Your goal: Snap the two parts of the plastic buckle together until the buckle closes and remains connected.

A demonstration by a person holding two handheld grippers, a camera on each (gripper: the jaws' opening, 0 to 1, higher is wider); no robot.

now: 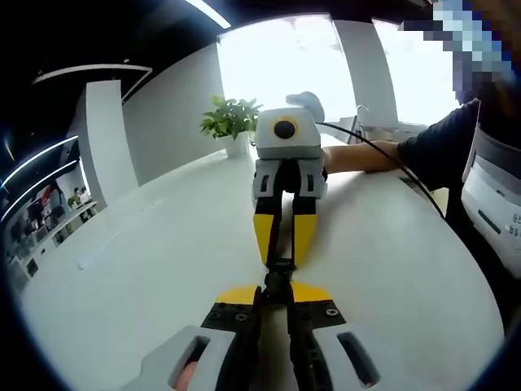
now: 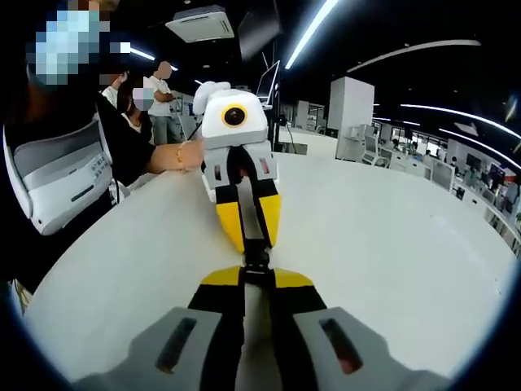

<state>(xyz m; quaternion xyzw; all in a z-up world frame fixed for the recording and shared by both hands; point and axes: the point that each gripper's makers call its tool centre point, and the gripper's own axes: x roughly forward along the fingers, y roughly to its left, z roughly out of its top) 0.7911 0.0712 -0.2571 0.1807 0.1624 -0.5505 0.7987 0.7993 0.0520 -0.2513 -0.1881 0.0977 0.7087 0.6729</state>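
A small black plastic buckle (image 1: 278, 275) hangs just above the white table (image 1: 146, 261), pinched between two grippers that face each other tip to tip. My left gripper (image 1: 275, 292) rises from the bottom of the left gripper view, shut on the buckle's near end. The right gripper (image 1: 283, 254) comes from the far side, its yellow fingers (image 1: 263, 235) shut on the other end. In the right gripper view, the right gripper (image 2: 256, 278) holds the buckle (image 2: 257, 262) and the left gripper (image 2: 251, 242) meets it, a grey strap (image 2: 251, 213) running between its jaws. Whether the halves are latched is hidden.
A potted plant (image 1: 231, 122) stands at the table's far side. A person's forearm (image 1: 366, 155) rests on the table near the right edge, and a hand (image 2: 186, 155) holds the opposite gripper. People (image 2: 163, 94) stand behind. Open white tabletop (image 2: 391, 244) lies around the grippers.
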